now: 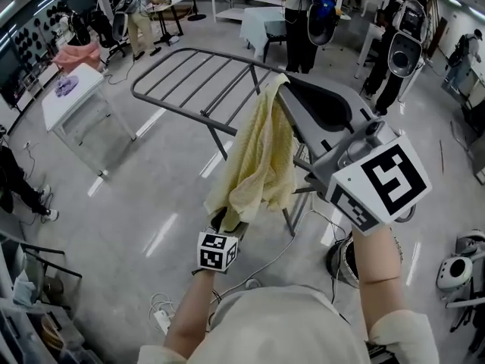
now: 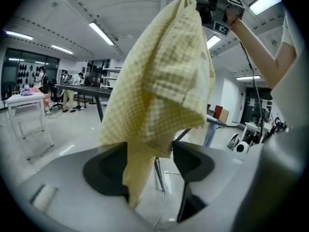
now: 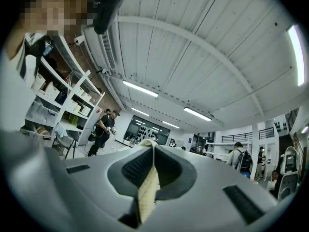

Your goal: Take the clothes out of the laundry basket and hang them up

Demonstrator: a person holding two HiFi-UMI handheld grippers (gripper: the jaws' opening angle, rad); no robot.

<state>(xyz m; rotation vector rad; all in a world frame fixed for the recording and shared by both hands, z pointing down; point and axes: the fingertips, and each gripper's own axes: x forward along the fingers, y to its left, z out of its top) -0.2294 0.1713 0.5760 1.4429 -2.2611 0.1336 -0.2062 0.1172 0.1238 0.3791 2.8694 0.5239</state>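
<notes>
Floor (image 1: pixel 151 196) first: pale grey and glossy, with streaks of reflected light running across it below and left of the rack (image 1: pixel 189 74). That rack is grey metal with parallel bars, its wing spread flat and its legs angled down to the floor.

My right gripper (image 1: pixel 286 88) is at the rack's near right corner, raised above it. Its jaws are closed tight on the top edge of the cloth (image 1: pixel 258 165); looking along the jaws, a thin strip of yellow weave (image 3: pixel 147 192) is pinched between the ribbed pads of the right gripper (image 3: pixel 152 151). The cloth hangs from there down the near side of the rack. I cannot tell whether it touches the bars.

Below the rack's near edge, my left gripper (image 1: pixel 227 220) is at the cloth's lower end. Its view shows the left gripper (image 2: pixel 149 158) with jaws apart and the cloth (image 2: pixel 164 76) dangling between them, lying against one pad and brushing the tip of the other, but not squeezed.

Left of the rack a white table (image 1: pixel 76 101) carries something purple. Beyond the rack people (image 1: pixel 299 21) stand among equipment. A cable (image 1: pixel 265 268) trails across the floor under the rack's near side. Overhead, a white ribbed ceiling (image 3: pixel 193 57) holds strip lights (image 3: pixel 140 88), and open shelves (image 3: pixel 53 105) line one wall.
</notes>
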